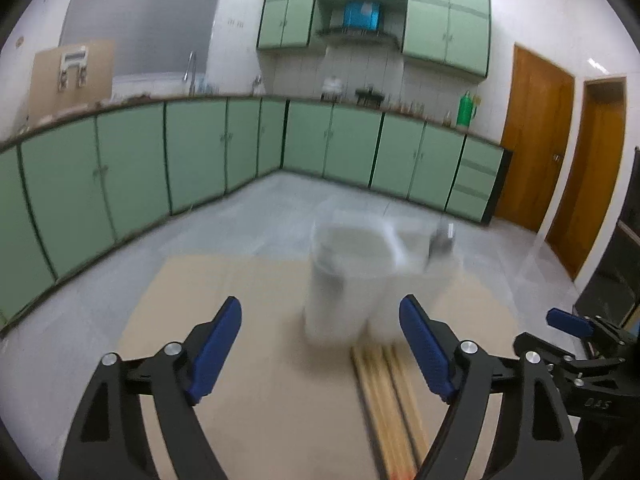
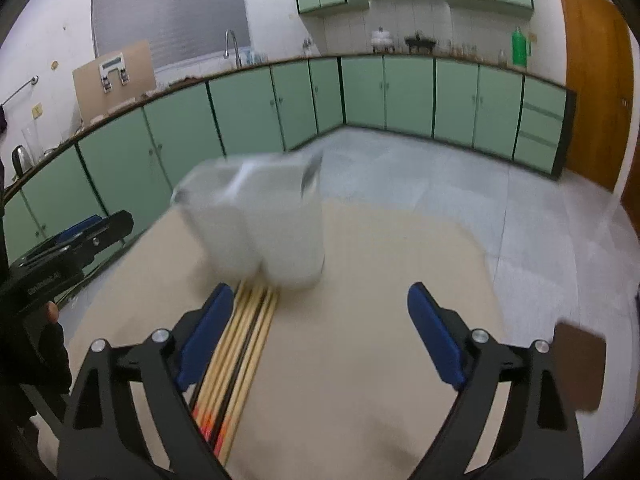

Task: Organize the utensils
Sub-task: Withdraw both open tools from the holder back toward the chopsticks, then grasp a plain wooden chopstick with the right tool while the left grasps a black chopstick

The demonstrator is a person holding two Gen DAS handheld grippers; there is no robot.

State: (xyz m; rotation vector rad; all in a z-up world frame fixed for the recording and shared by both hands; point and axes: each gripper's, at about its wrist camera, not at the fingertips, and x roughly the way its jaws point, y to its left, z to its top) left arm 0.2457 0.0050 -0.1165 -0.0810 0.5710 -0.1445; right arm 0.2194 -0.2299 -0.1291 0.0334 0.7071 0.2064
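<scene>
A white utensil holder (image 1: 352, 280) with two compartments stands on a beige table (image 1: 260, 380); it is blurred in both views, and shows in the right wrist view (image 2: 264, 224) too. A metal utensil (image 1: 442, 236) sticks up from its right side. Several wooden chopsticks (image 1: 390, 408) lie in a row in front of it, seen in the right wrist view (image 2: 240, 352) with red ends. My left gripper (image 1: 320, 344) is open and empty, just short of the holder. My right gripper (image 2: 320, 332) is open and empty, its left finger beside the chopsticks.
The right gripper (image 1: 580, 344) shows at the right edge of the left wrist view; the left one (image 2: 68, 248) shows at the left of the right wrist view. A brown flat object (image 2: 580, 372) lies at the table's right. Green cabinets (image 1: 200, 160) line the room.
</scene>
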